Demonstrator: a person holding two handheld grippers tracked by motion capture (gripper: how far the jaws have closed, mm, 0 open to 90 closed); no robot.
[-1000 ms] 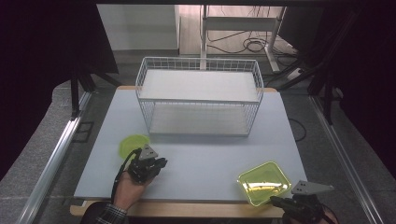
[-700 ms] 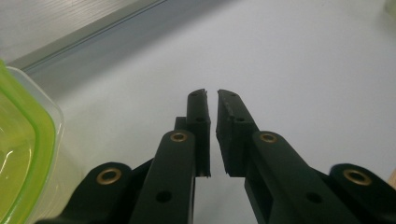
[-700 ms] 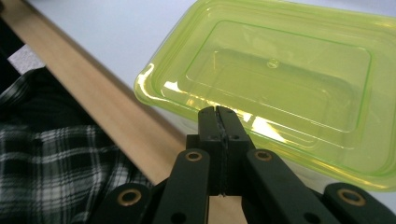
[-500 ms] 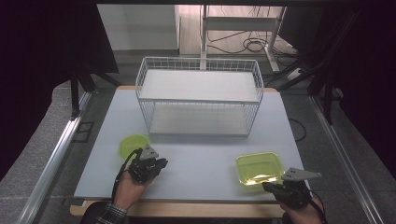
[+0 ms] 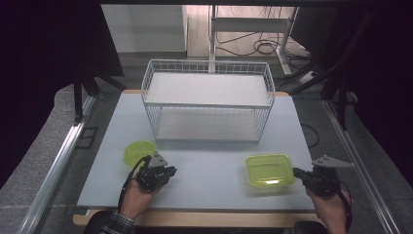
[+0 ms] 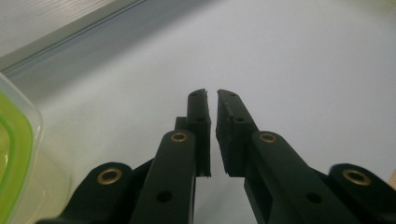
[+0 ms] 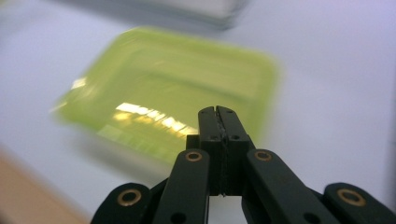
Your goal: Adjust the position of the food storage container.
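Note:
A rectangular yellow-green container (image 5: 269, 169) lies on the pale table (image 5: 214, 156) at the front right. My right gripper (image 5: 296, 172) is shut and empty, with its tips at the container's right edge; I cannot tell if they touch. In the right gripper view the shut gripper (image 7: 217, 110) points at the blurred container (image 7: 173, 84). A round green container (image 5: 139, 151) sits at the front left. My left gripper (image 5: 170, 171) rests just to its right, pointing right. In the left gripper view this gripper (image 6: 212, 94) is shut to a hairline gap with nothing in it, and the round container (image 6: 14, 154) lies at the left edge.
A white wire basket (image 5: 207, 100) with a shelf stands at the back middle of the table. A metal rail (image 5: 58, 165) runs along the left side. The table's wooden front edge (image 5: 204, 218) is close to both hands.
My right gripper has moved away from the front edge. The rectangular container lay askew and now sits square and a little farther back. The left gripper has not moved.

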